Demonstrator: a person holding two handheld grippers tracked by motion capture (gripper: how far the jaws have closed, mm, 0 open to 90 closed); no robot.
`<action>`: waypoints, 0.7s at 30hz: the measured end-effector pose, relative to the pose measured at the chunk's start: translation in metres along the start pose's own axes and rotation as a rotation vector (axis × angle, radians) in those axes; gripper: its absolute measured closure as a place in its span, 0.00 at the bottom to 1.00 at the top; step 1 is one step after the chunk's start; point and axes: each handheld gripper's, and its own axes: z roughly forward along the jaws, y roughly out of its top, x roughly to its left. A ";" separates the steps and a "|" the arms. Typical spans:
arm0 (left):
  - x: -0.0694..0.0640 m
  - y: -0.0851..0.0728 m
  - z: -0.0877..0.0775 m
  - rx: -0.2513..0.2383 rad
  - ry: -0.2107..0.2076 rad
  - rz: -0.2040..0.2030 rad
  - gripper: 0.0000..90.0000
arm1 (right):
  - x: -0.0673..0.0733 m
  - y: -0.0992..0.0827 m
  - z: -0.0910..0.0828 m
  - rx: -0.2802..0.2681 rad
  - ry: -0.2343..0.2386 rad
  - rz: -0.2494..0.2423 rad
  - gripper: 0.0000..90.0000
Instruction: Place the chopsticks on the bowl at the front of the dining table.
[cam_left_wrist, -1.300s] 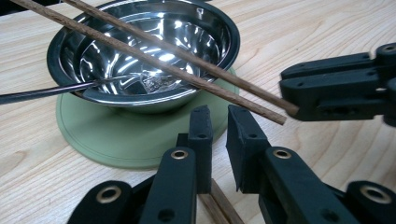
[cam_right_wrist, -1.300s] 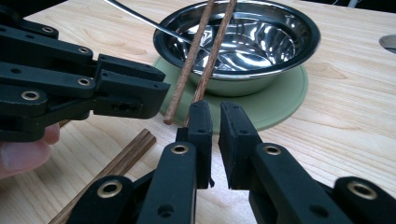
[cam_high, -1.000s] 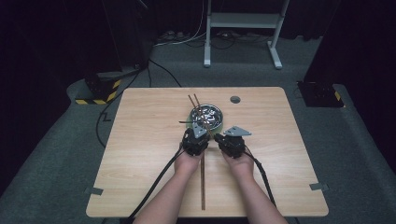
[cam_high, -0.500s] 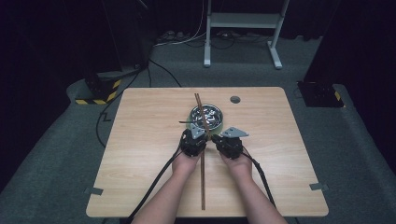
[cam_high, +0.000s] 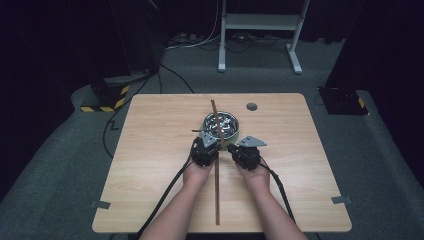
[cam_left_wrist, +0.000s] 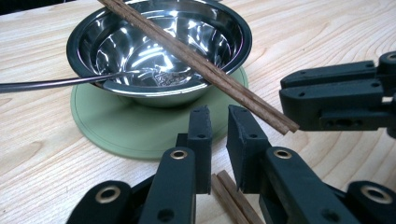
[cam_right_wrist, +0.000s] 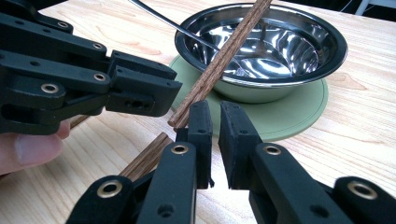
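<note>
Off the table's far left corner a black-and-yellow striped block (cam_high: 104, 102) sat on the floor, a warning marking and no lettering. On the wooden table (cam_high: 150, 160) the spoon (cam_left_wrist: 46, 84) poked its handle out leftward over the rim of the steel bowl (cam_left_wrist: 84, 28). The bowl itself stood on a round green mat (cam_left_wrist: 116, 135), there, I supposed, to stop it sliding on the wood.

The left gripper (cam_left_wrist: 218, 140) rested low just short of the mat, its jaws drawn almost together with nothing in the thin gap between them. The pair of chopsticks (cam_high: 216, 190) ran straight down the middle, far ends propped on the bowl's rim and near ends reaching toward the person's edge of the table. That slope left them lifted off the wood by the bowl, which I judged would make them easier to pinch there. They passed under the left gripper's jaws and just to one side of the right gripper (cam_right_wrist: 212, 135). Its jaws were likewise pulled nearly closed on nothing.

With a hand either side of the sticks, it looked like a pause before a grasp.

Right of the bowl, a small round hole (cam_high: 251, 106) marked the tabletop. I could read no brand, label or writing anywhere.
</note>
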 end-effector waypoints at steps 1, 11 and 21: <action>-0.001 0.000 0.001 -0.006 -0.002 -0.004 0.88 | 0.000 0.000 0.000 -0.001 -0.001 -0.002 0.92; -0.005 0.001 0.002 -0.010 -0.013 -0.001 0.88 | 0.002 0.000 0.002 -0.005 0.003 -0.014 0.91; -0.003 0.002 0.001 0.003 -0.011 0.010 0.89 | 0.005 0.001 0.001 -0.008 0.013 -0.032 0.91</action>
